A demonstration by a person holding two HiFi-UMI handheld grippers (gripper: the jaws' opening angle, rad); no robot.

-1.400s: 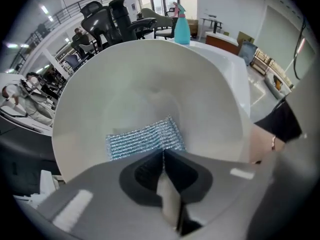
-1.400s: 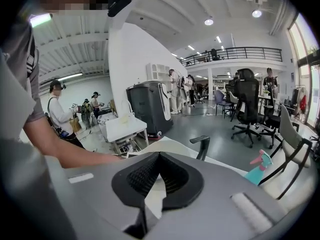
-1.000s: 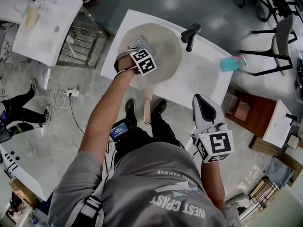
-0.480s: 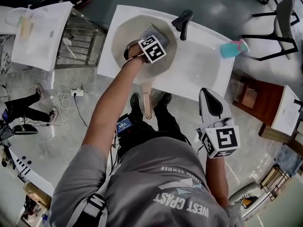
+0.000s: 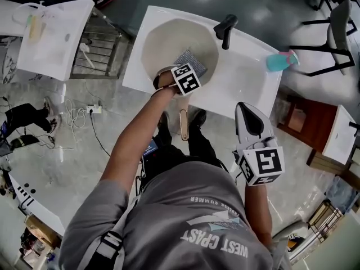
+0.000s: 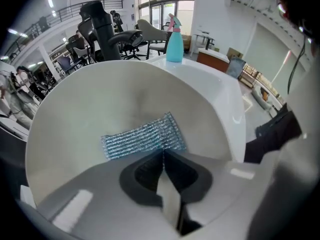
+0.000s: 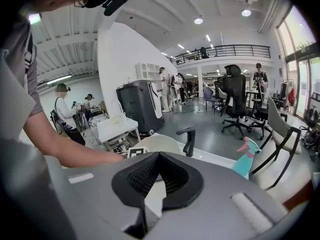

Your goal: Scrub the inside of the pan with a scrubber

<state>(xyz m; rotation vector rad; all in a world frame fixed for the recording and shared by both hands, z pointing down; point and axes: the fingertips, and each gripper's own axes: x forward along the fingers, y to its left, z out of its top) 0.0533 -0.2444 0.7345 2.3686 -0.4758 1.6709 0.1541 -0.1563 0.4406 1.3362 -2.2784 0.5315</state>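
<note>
White counter (image 5: 242, 83), the largest element, with the beige pan (image 5: 169, 41) set in its basin, handle toward me; my right gripper (image 5: 246, 110) near the counter's front edge, well apart from the pan, jaws pressed together on nothing; my left gripper (image 6: 163, 151) inside the pan, clenched on the near edge of the scrubber (image 6: 142, 136); scrubber lying against the pan's inner surface.

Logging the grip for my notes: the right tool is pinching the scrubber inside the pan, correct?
No, it is the left tool that is pinching the scrubber inside the pan; the left gripper view shows it.
</note>
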